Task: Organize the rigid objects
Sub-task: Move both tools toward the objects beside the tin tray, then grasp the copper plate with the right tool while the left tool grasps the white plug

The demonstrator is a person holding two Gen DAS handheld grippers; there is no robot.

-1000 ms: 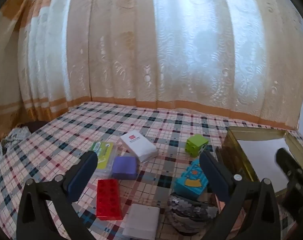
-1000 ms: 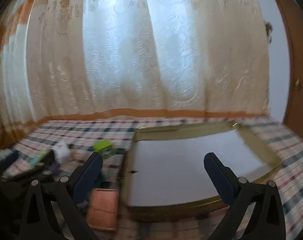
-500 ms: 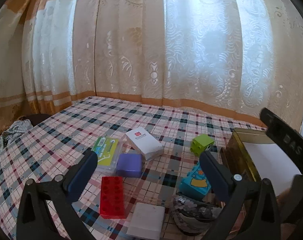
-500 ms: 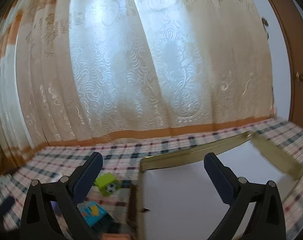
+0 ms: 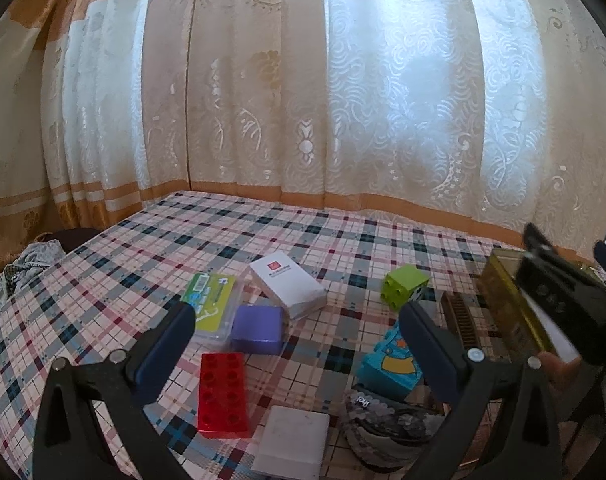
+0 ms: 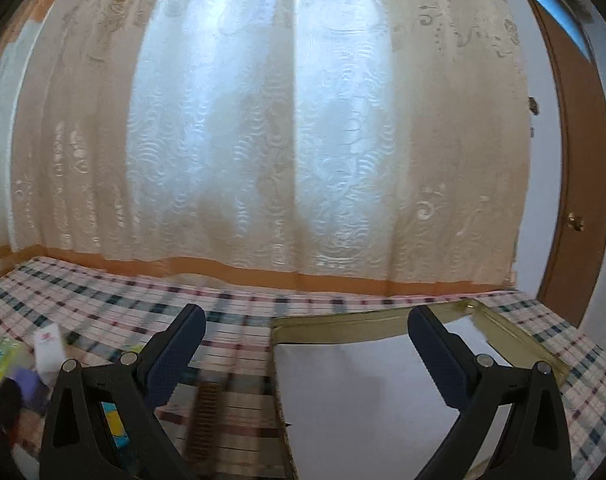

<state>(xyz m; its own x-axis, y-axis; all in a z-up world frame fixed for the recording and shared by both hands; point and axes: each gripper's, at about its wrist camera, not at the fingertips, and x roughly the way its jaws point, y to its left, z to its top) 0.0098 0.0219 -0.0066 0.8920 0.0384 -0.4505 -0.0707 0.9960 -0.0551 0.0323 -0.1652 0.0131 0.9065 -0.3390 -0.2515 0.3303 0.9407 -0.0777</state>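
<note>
bed: plaid sheet (image 5: 263, 232) carries everything, curtain along the far edge. Nothing on it has shifted in the last second, only the cameras did.
gold box: the tray-like gold box (image 6: 511, 332) with a white bottom sits toward the right edge of the bed, nothing in it that I can see. The right cam swung up at the curtain and is now tipping back down over it.
right gripper: right gripper (image 6: 307, 354) is spread wide, nothing between the fingers, hovering over the near-left corner of the box.
left gripper: left gripper (image 5: 299, 344) also wide apart and empty, has crept a bit closer to the pile.
pile: white box (image 5: 287, 284), green case (image 5: 213, 300), purple block (image 5: 257, 330), red brick (image 5: 222, 394), lime block (image 5: 403, 286), blue block (image 5: 391, 360) all loose mid-bed, left of the gold box.
where that leaves us: looks like sorting hasn't started, my guess is the left one grabs first.
</note>
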